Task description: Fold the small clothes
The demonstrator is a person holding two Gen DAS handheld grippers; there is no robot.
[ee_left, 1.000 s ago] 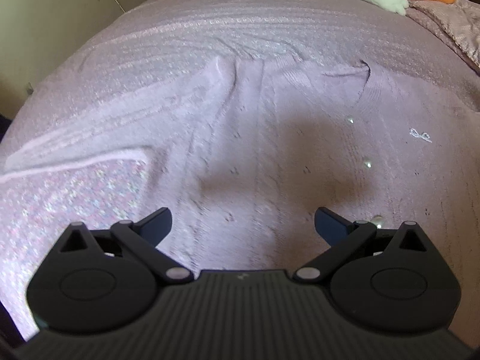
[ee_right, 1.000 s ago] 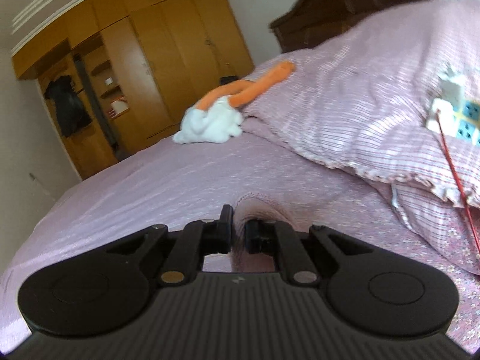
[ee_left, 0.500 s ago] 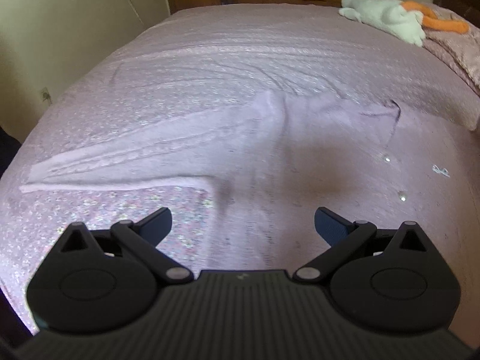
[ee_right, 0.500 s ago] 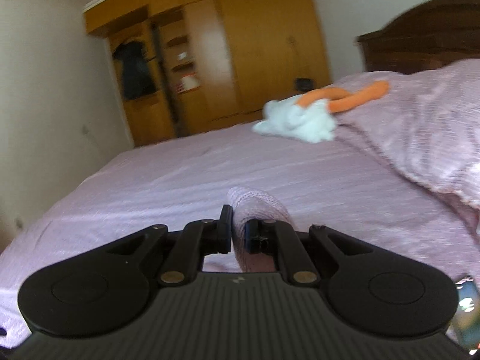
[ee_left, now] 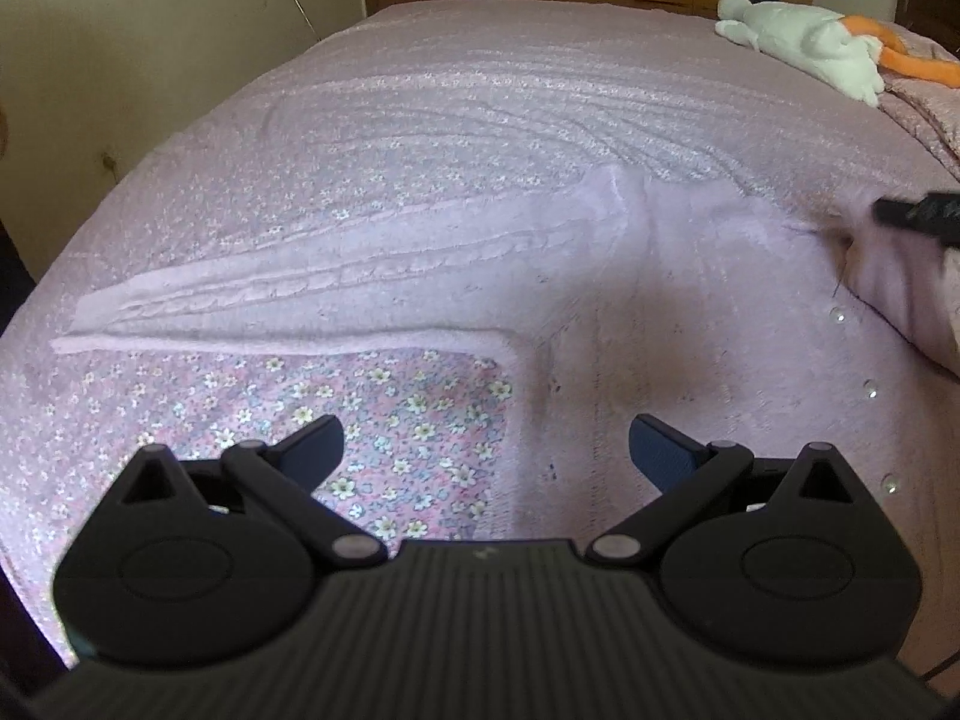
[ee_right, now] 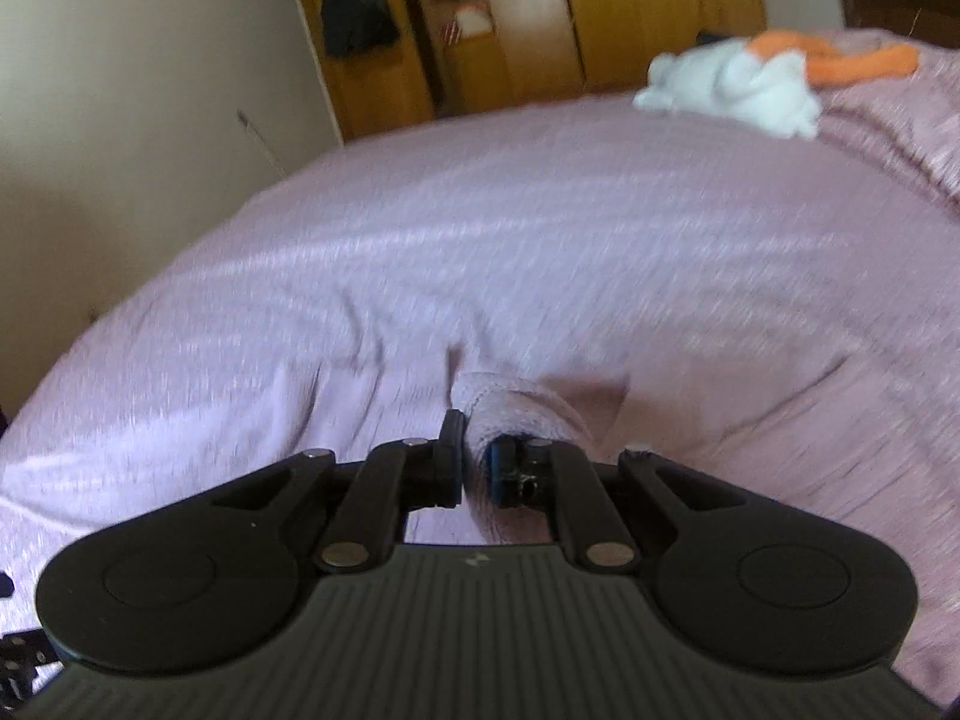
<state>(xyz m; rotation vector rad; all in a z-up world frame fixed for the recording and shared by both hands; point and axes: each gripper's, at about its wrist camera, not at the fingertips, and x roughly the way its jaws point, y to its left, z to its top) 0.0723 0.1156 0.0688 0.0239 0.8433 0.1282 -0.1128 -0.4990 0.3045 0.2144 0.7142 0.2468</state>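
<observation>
A pale pink knit sweater (ee_left: 690, 276) lies spread on a bed (ee_left: 480, 90), one sleeve (ee_left: 312, 294) stretched flat leftward. The left tongs (ee_left: 486, 450) hover over it, spread wide. The right tongs (ee_right: 475, 471) are pinching a bunched fold of the sweater. A white stuffed toy (ee_left: 804, 48) lies well apart.

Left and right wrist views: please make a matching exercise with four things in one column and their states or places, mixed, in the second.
Things:
1. left tongs
2. right tongs
3. sweater sleeve
4. plush toy

States or places:
A. lying far off, near the pillows
B. stretched out flat on the bedspread
C. open, holding nothing
D. shut on a fold of pink sweater

Pairs: 1-C, 2-D, 3-B, 4-A
</observation>
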